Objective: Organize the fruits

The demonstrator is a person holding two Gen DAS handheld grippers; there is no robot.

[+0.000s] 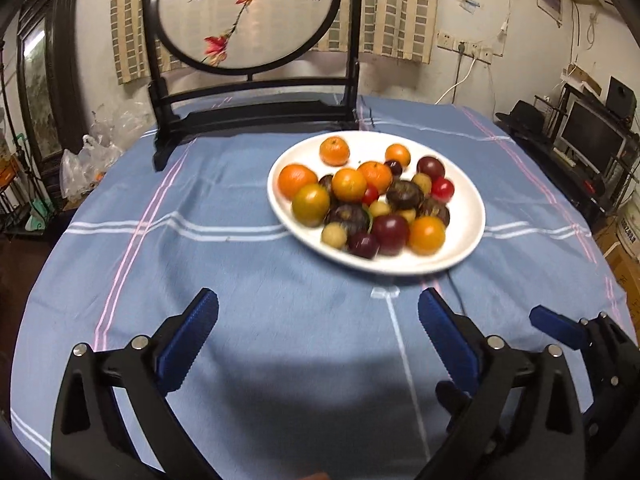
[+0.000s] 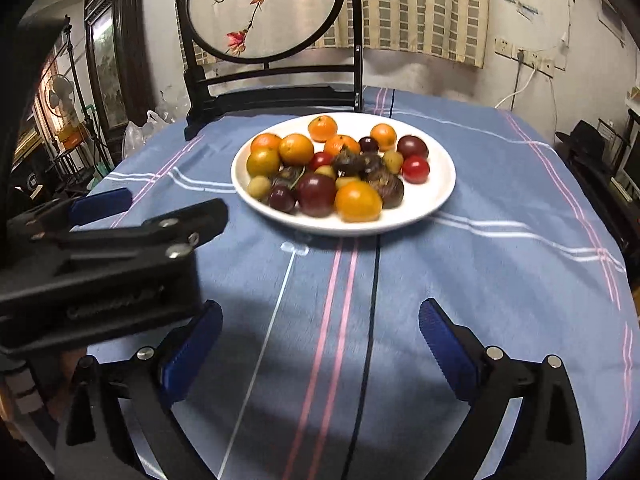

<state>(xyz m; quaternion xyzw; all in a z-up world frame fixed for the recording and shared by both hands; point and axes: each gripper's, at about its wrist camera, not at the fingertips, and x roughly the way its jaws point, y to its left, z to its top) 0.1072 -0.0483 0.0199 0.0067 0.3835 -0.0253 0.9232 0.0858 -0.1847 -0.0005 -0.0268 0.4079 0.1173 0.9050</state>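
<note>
A: While both grippers hang low over the near edge of the table (image 1: 280,340), all the fruit sits on one white plate (image 1: 472,216), toward the far edge and just in front of the round screen (image 1: 248,12) standing there.

B: Entry on the fruit itself?

A: Mixed pile. Several tangerines (image 1: 334,151), orange and dimpled, mostly on the far and left part of the plate. Dark purple plums (image 1: 390,229) with a shiny skin on the near side. Two small red tomatoes (image 1: 442,188), one at the right of the heap. Small pale yellow-green round fruits (image 1: 334,235) are scattered between. Some dark, wrinkled, brownish fruits (image 1: 404,194) sit in the middle; kind unclear. Most pieces touch their neighbours; the farthest tangerine stands a little apart.

B: Tool state?

A: Left gripper (image 1: 318,320): blue pads spread wide, nothing between them, only cloth below. Right gripper (image 2: 320,328): same, pads wide apart and empty. From the left camera the right one shows at the lower right edge; from the right camera the left one shows at the left side, well short of the plate.

B: Surface?

A: Blue tablecloth (image 2: 480,280) with white and pink stripes covering the table. Both views are slightly blurred.
</note>
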